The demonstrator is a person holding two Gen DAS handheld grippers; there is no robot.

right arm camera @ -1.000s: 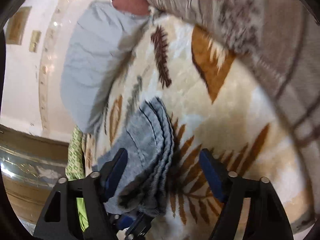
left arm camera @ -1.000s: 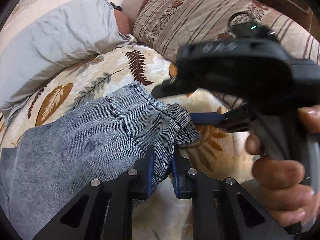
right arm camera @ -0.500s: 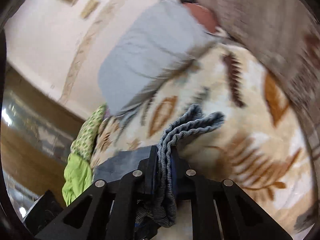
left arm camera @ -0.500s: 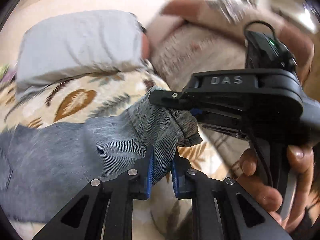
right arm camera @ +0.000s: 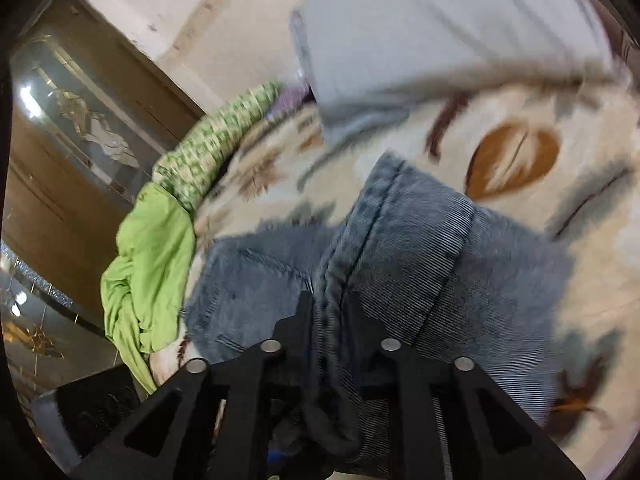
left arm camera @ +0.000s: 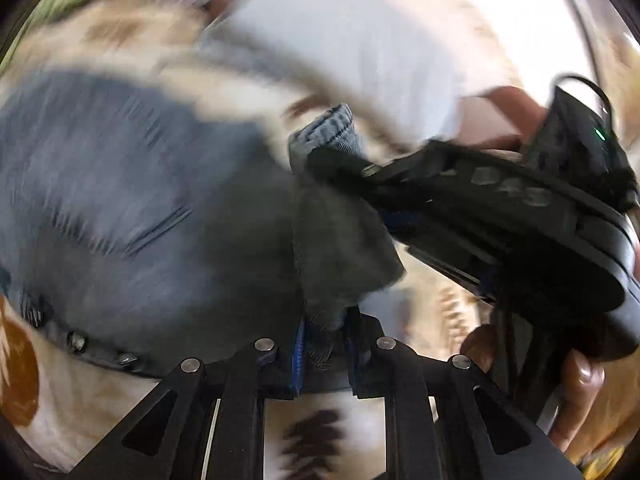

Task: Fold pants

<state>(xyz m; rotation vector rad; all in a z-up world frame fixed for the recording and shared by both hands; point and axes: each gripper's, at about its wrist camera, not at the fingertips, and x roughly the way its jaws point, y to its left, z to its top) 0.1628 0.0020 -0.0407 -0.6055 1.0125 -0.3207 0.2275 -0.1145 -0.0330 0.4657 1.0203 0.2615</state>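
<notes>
- Low in the middle of both wrist views, each claw pinches a bunched fold of the gray pants (right arm camera: 420, 240).
- Left gripper (left arm camera: 325, 334) is clamped on the fabric.
- Right gripper (right arm camera: 330, 320), jaws just opened a little, grips it too.
- Pants lie on the leaf-print blanket (right arm camera: 512, 160), below the gray pillow (right arm camera: 440, 28).
- Green cloth (right arm camera: 148, 272) sits at the left.

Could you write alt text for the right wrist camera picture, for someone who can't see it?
A handheld black gripper pinches a bunched fold of grey-blue denim pants, which lie on a cream blanket with brown leaf prints. Behind lie a pale grey pillow and, to the left, crumpled green cloth. The picture is blurred.
</notes>
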